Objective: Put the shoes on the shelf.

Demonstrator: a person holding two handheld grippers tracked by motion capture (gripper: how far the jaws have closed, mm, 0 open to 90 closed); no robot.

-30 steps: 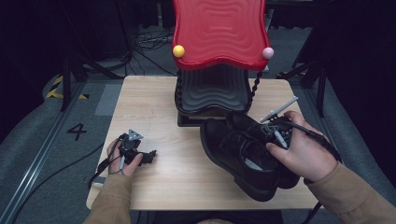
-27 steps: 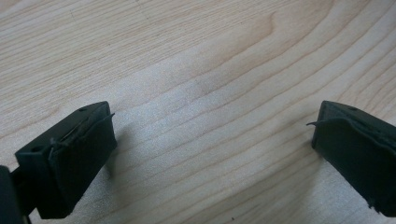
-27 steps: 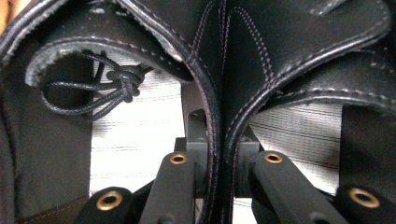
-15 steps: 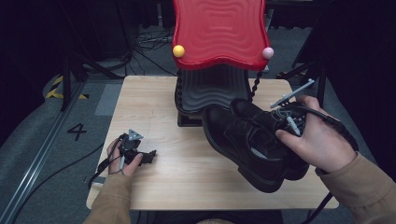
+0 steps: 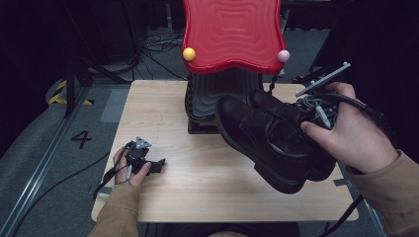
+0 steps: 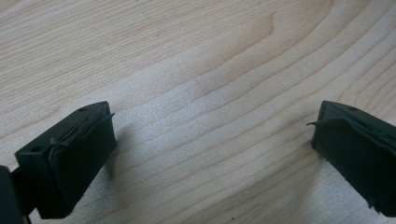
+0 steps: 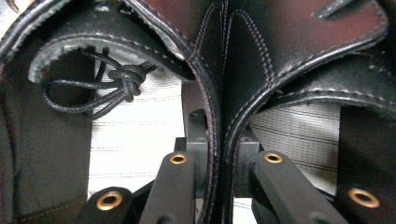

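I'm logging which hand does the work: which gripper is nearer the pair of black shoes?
Right. The right gripper is shut on the black shoes, lifting them off the table. The left gripper rests open at the table's left, well apart.

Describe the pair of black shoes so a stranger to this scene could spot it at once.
Start at the red wavy-topped rack at the far edge of the wooden table. Just right of it, the right gripper pinches two black leather lace-up shoes by their inner walls, lifted clear of the tabletop. Nothing else is held aloft.
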